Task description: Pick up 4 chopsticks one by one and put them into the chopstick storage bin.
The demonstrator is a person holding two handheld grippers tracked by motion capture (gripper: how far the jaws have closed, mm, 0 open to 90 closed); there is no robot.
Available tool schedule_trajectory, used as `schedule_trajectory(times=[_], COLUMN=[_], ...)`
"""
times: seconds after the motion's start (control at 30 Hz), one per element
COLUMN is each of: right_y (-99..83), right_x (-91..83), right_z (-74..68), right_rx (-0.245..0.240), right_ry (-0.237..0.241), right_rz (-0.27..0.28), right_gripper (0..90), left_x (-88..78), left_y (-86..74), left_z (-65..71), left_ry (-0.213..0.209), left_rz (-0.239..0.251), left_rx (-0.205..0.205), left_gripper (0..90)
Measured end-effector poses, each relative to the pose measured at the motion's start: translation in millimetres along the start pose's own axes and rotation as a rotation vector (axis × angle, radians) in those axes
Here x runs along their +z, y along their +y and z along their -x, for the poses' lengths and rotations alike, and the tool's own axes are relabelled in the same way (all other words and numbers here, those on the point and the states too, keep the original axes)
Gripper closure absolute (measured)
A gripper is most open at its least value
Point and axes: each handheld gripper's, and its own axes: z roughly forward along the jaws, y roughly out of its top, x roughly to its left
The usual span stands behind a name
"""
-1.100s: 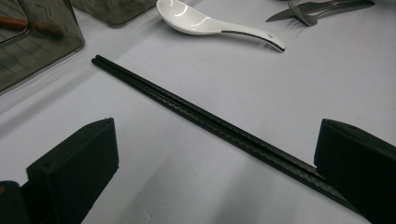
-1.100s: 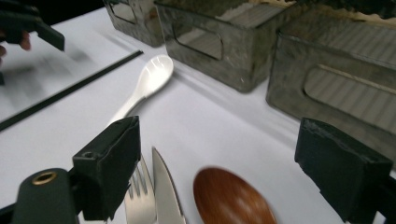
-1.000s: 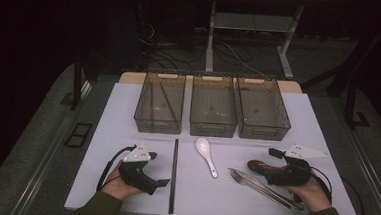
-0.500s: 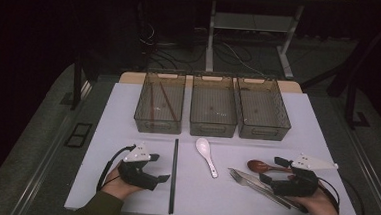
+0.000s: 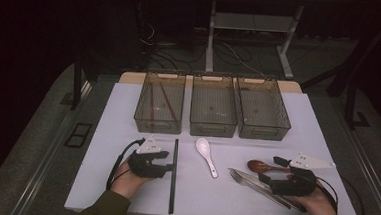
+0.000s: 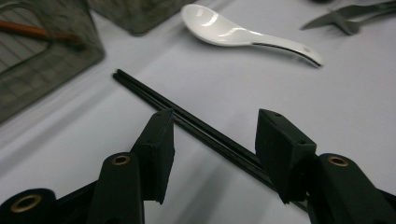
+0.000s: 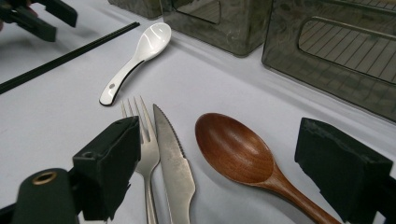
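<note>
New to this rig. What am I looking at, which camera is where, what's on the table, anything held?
No robot arm here: a person holds a two-jaw gripper in each hand. The high view looks down from above the person's side; each gripper view rides on its own gripper and looks along its black jaws.

On the white table stand three clear bins; the left one holds brown chopsticks. In front lie black chopsticks, a white spoon, a wooden spoon, a fork and a knife.

The left gripper has just been closing, its jaws either side of the black chopsticks, with a gap on at least one side. The right gripper is open above the fork, knife and wooden spoon. Nothing is held yet.
</note>
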Motion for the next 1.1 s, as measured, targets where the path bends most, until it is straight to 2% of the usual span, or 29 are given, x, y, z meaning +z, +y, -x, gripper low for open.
schedule_trajectory(times=[0.23,0.33,0.5,0.7,0.83,0.87,1.1], right_y=[-0.3,-0.5,-0.2,-0.3,-0.1,0.0,0.1], right_x=[0.9,0.7,1.0,1.0,1.2,1.2,1.6], right_z=[0.7,0.6,1.2,1.3,1.1,0.9,-0.4], right_rx=[0.001,0.003,-0.002,-0.002,-0.008,-0.009,-0.013], right_ry=[-0.005,-0.010,-0.008,-0.006,-0.010,-0.010,-0.011], right_rz=[-0.004,-0.007,-0.003,-0.002,-0.006,-0.004,-0.008], right_gripper=[14.7,14.7,14.7,14.7,14.7,14.7,14.7], left_x=[15.7,25.6,39.7,52.3,53.6,53.4,54.8], left_y=[16.3,24.0,33.2,38.3,39.1,38.6,37.0], left_z=[-9.1,-11.8,-19.0,-27.9,-31.2,-31.0,-32.0], left_ry=[0.066,0.098,0.122,0.164,0.174,0.165,0.160], left_rz=[-0.015,-0.035,-0.045,-0.069,-0.081,-0.080,-0.110], left_rx=[-0.057,-0.052,-0.076,-0.088,-0.123,-0.133,-0.126], left_gripper=[44.2,44.2,46.0,51.9,56.9,58.2,64.5])
